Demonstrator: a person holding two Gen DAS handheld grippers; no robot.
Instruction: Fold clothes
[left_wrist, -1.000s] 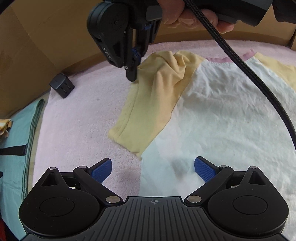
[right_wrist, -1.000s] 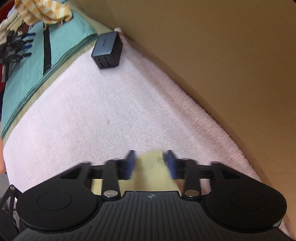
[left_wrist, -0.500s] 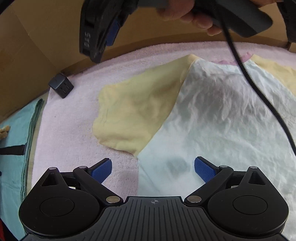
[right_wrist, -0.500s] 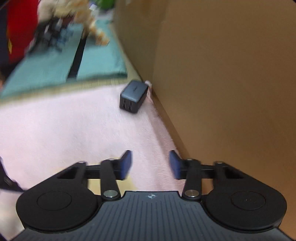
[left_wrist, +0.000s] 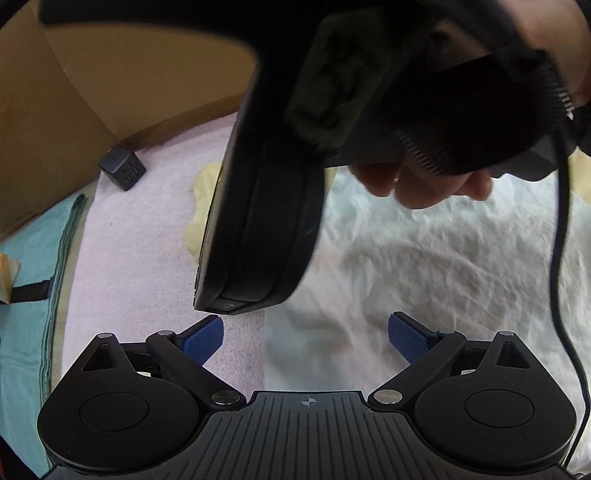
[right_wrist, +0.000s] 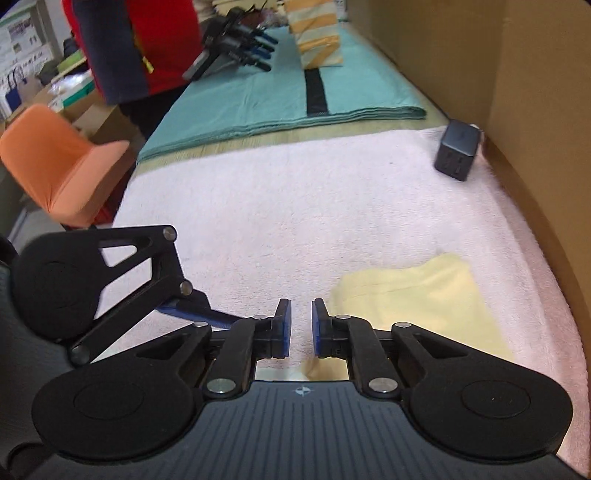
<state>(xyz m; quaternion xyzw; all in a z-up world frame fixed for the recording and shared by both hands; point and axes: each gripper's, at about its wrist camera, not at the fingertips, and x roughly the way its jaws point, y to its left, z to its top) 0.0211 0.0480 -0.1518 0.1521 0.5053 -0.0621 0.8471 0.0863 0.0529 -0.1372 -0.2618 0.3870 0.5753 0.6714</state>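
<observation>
A pink terry towel (right_wrist: 295, 206) covers the surface, its far edge against brown cardboard walls (right_wrist: 517, 55). The left gripper (left_wrist: 306, 336) gapes empty; the right gripper (right_wrist: 301, 325) is closing, nothing between.

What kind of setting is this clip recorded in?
Probably an indoor work or data-collection room, not a home: a table padded with a pink towel, cardboard walls along its edge, spare grippers on a teal cloth, and an orange chair beside it.

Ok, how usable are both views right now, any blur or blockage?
Left wrist view: the right claw's dark body, close and soft, blocks most of the shirt. Right wrist view: sharp on the pink towel; the orange chair is smeared; fisheye bends the cardboard wall.
</observation>
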